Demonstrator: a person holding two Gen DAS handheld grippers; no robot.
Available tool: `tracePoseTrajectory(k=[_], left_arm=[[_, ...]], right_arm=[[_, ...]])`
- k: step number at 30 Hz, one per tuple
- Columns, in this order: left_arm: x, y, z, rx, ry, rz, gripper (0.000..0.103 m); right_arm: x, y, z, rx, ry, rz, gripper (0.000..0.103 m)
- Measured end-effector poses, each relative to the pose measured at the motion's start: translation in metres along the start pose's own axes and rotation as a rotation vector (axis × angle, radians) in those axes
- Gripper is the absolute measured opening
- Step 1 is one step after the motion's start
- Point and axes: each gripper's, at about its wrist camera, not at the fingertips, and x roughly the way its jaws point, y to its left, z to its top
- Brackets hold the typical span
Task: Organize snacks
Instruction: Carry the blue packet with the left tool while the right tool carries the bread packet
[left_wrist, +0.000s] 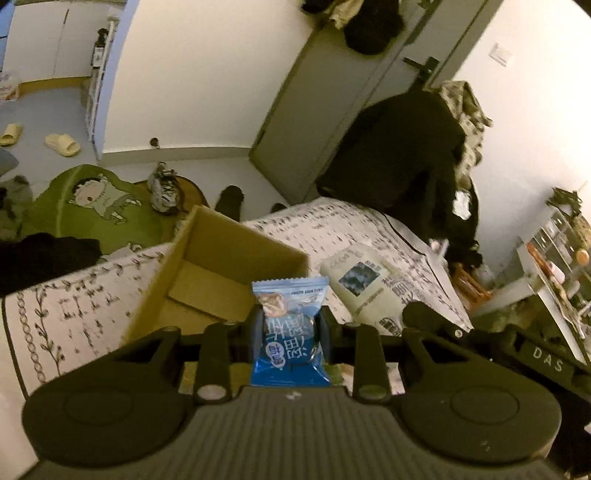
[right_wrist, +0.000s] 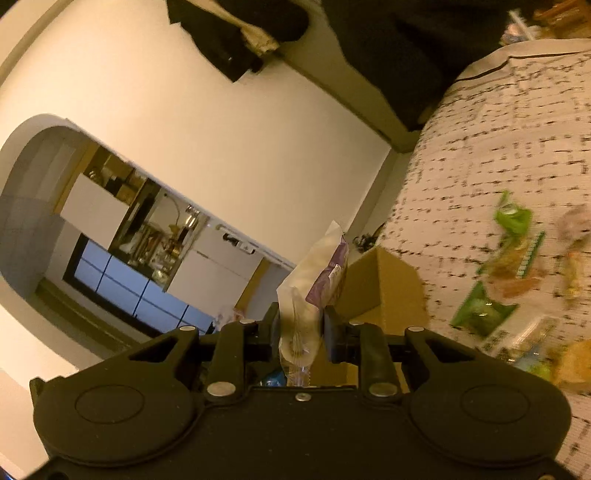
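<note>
Left gripper (left_wrist: 290, 328) clamps a blue foil snack packet (left_wrist: 290, 325) just short of the open brown cardboard box (left_wrist: 207, 280); next, carry it over the rim and release. Right gripper (right_wrist: 301, 328) pinches a white-and-purple snack pouch (right_wrist: 314, 288) beside that box, bound likewise.

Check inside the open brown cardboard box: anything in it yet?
In the left wrist view, the open brown cardboard box shows only bare folded bottom flaps. The near part of its floor is hidden behind the blue snack packet clamped in the left gripper.
</note>
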Motion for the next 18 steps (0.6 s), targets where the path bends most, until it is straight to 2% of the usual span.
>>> tracePoseTrajectory(k=[7,10,14,18], left_arm=[[0.020,0.022,0.012,0.007,0.025,0.022,0.029],[0.028,0.030,0.011,0.015,0.050,0.032,0.029],[0.037,0.037,0.011,0.032,0.086,0.042,0.029],[0.047,0.044,0.011,0.011,0.114,0.067,0.029]], right_arm=[[0.026,0.000,-0.005,0.028,0.013,0.014,0.023],[0.029,-0.005,-0.011,0.013,0.015,0.042,0.023],[0.035,-0.011,-0.016,0.011,0.037,0.015,0.023],[0.039,-0.011,-0.020,0.008,0.048,0.039,0.023]])
